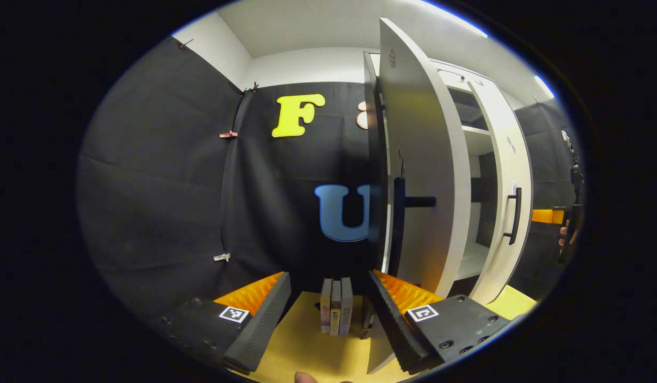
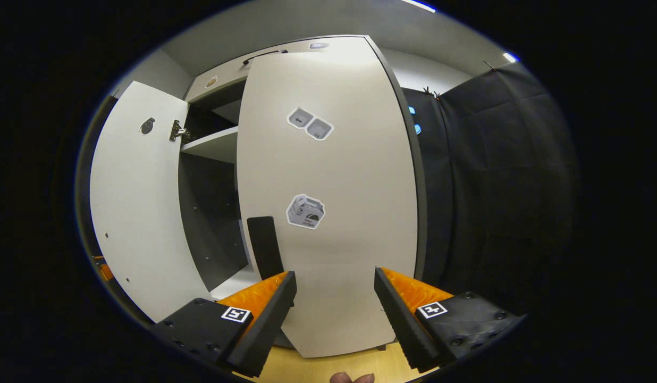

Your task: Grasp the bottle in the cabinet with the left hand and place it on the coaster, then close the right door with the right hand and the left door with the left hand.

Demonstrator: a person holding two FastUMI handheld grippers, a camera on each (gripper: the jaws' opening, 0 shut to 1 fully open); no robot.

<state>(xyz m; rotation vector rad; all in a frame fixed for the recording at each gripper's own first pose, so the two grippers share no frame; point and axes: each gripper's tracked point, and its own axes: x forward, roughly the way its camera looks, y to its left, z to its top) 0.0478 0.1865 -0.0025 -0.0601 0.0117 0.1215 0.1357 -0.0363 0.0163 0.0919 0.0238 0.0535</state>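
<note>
the left gripper view sits low over the table (image 1: pixel 307 340), close to the left door (image 1: pixel 419 175), seen nearly edge-on at 1 o'clock, facing the booth wall. the right gripper view looks straight at the right door (image 2: pixel 334 213) from near. both share the cabinet interior (image 2: pixel 211 202) and both doors.

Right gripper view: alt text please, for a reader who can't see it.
The open right gripper faces the front of the cabinet's nearly closed right door, its handle just ahead of one finger. Beyond, the left door stands open, with a shelf visible in the gap between.
</note>
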